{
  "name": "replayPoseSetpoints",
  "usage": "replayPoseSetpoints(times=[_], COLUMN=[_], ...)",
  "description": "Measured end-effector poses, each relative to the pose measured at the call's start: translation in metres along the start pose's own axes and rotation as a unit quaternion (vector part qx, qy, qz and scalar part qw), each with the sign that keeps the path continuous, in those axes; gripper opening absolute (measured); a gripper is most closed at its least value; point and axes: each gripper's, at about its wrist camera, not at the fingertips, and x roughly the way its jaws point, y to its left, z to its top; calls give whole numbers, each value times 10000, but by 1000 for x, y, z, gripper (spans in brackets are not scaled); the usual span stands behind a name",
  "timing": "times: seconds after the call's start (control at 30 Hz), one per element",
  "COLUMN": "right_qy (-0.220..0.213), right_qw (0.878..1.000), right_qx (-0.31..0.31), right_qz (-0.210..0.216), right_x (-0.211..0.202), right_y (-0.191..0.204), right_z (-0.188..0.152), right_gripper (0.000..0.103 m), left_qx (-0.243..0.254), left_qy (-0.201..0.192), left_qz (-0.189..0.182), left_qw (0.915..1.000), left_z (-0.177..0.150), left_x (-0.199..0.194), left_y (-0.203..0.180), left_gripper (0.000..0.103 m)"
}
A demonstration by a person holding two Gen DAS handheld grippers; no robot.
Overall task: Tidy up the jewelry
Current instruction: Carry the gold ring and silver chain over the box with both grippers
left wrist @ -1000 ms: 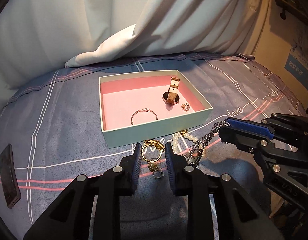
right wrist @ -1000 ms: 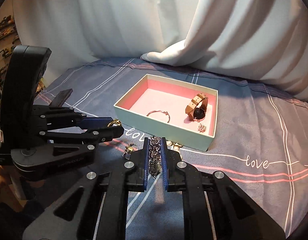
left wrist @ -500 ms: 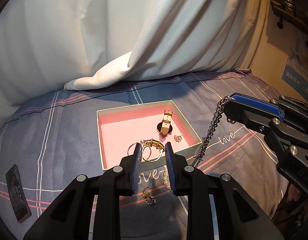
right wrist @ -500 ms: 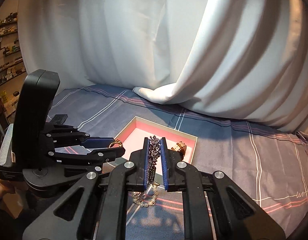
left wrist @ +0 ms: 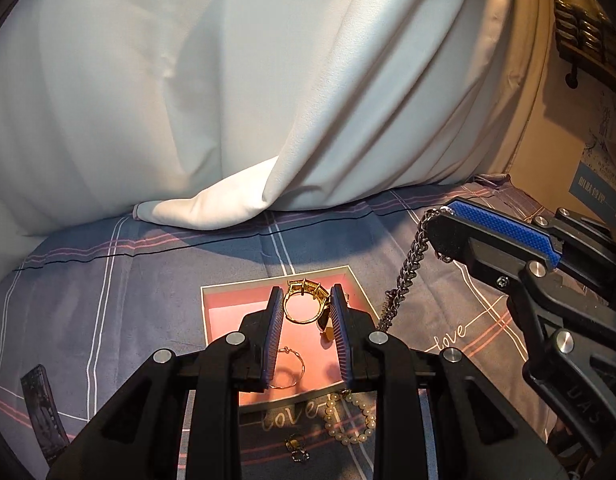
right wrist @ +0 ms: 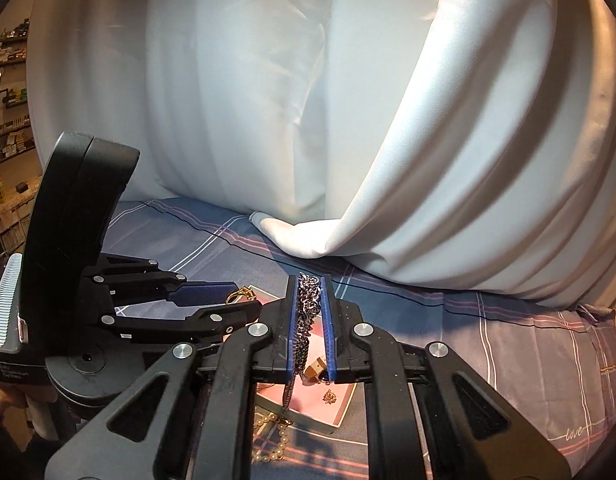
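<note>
At the far left of my left camera's view a dark, stiff strap [left wrist: 39, 412] lies flat on the grey-blue checked bedsheet [left wrist: 147, 280], well apart from everything else. My left gripper [left wrist: 306, 312] is clenched on a gold bracelet [left wrist: 304, 305], a round hoop with blocky gold links along its top, pinched between ribbed blue pads and held above the box [left wrist: 211, 292]. The box is a shallow rectangle of pale card with a smooth pink lining; inside it lie a thin wire bangle [left wrist: 288, 368] and a watch [left wrist: 327, 322], mostly hidden behind my finger. Just in front of the box, on the sheet, a small metal earring [left wrist: 297, 450] sits near a looped strand of round cream pearls [left wrist: 348, 420]. To the right, my right gripper [right wrist: 310, 312] grips a silver chain [left wrist: 406, 276] of dense, knobbly links, bunched between its textured blue pads, the free length dangling towards the box's right edge. From the right camera a tiny spiky brooch [right wrist: 330, 397] shows on the pink lining. Smooth white drapery [left wrist: 267, 100] folds down behind.
</note>
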Motion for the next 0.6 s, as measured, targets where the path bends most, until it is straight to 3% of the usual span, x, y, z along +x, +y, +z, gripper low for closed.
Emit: replayPoseSetpoints(times=[0.27, 0.6], right_qy=[-16, 344], right_qw=[10000, 9991], right_qx=[35, 256], right_qz=[-52, -48], right_x=[16, 47], right_y=[-5, -17], right_z=[11, 1], right_gripper=[12, 12], left_qx=[-95, -212], left_qy=[61, 210], left_qz=[84, 140], left_qw=[9999, 9995], left_z=[11, 14], left_x=[11, 32], left_y=[6, 13], left_gripper=[24, 24])
